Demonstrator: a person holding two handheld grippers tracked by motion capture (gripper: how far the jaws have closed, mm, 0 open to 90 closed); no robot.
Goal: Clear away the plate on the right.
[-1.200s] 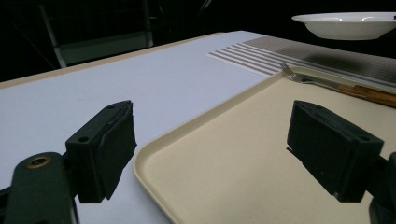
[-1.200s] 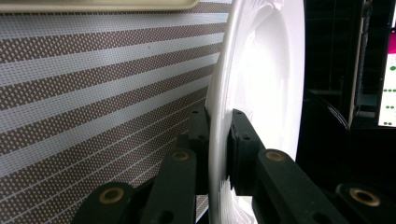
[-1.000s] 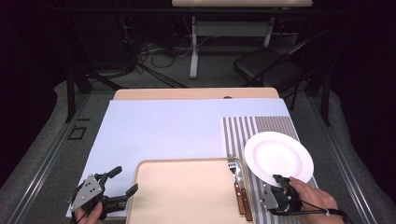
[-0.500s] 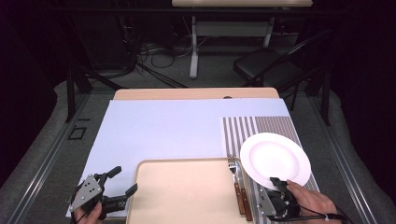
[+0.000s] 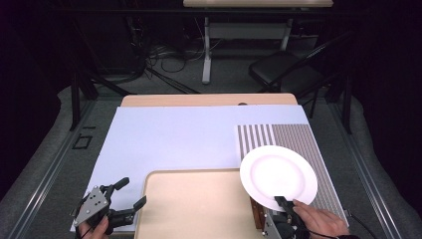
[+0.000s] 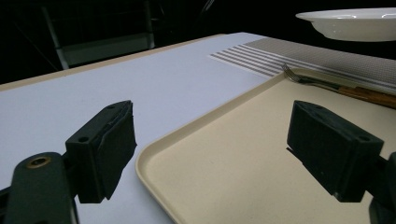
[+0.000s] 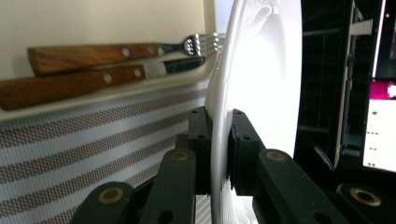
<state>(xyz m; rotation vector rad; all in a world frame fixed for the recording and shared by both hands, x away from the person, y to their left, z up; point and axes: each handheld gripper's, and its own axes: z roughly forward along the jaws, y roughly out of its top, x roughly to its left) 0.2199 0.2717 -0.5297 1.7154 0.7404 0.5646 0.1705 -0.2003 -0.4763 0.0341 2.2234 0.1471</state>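
At about four o'clock on the table, one white plate [image 5: 278, 176] hangs above the striped placemat [image 5: 293, 144], its left edge over the right rim of the tray. The right gripper [image 5: 282, 203], at the plate's six o'clock, has both jaws pressed flat on the rim, one on each face, as the right gripper view shows [image 7: 219, 154]. One beige tray [image 5: 194, 209] lies at six o'clock; on its right side rest two wooden-handled pieces, a fork [image 7: 116, 53] and a knife [image 7: 88, 79] whose blade is hidden behind the plate. At eight o'clock, the left gripper [image 5: 127, 196] hovers with jaws spread wide, holding nothing, straddling the tray's left rim.
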